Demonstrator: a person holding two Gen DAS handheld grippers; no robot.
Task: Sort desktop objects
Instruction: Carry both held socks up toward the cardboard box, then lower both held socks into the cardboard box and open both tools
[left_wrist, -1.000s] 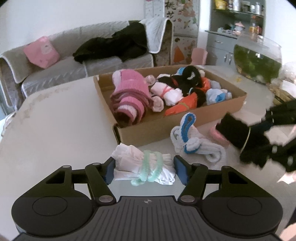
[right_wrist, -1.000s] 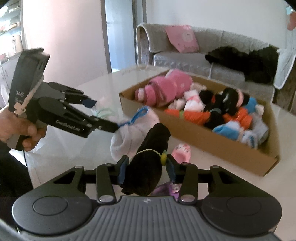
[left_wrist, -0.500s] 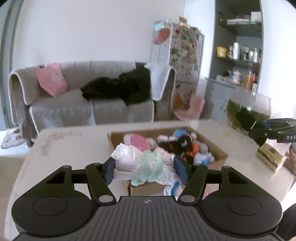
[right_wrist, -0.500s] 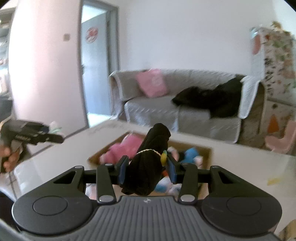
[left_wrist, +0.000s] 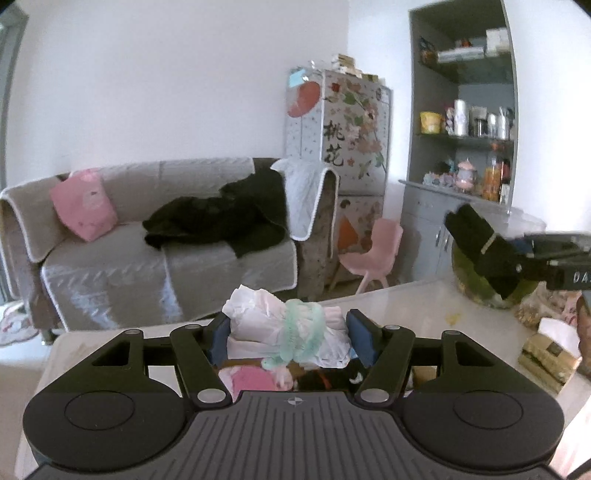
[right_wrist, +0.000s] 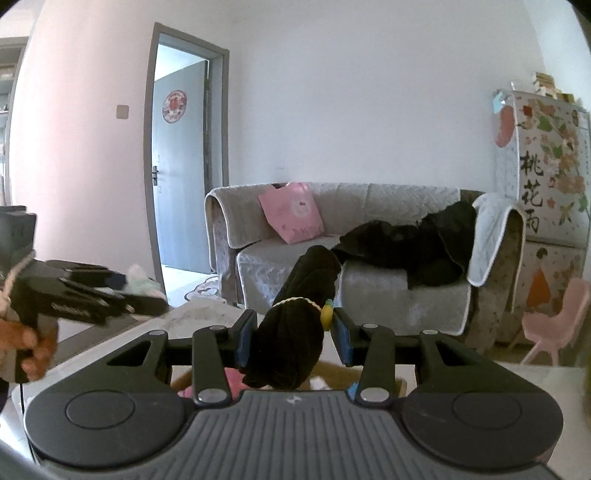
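The left tool (left_wrist: 290, 334) pinches a white sock bundle (left_wrist: 280, 326) between its blue pads, the bundle's long axis running crosswise from pad to pad, with a mint-green band around its middle. The right tool (right_wrist: 293, 334) grips a black sock roll (right_wrist: 295, 332) whose long axis runs up and away from the tool, tilted a little to the right; a thin yellow band with a small yellow charm circles it at the pads. Just below and beyond each tool, only a sliver of the cardboard box (right_wrist: 373, 373) of socks shows over the pale bench (left_wrist: 424, 306).

A second ago both bundles sat low by the box on the bench; both tools have since lifted them, and the views now look across the room.

Farther off stand a grey sofa (left_wrist: 122, 254) with a pink cushion (left_wrist: 83, 205) and a cabinet (left_wrist: 343, 129) painted with flowers and the characters 桃花. The right tool's side reads "DA", cut off by the left view's edge.
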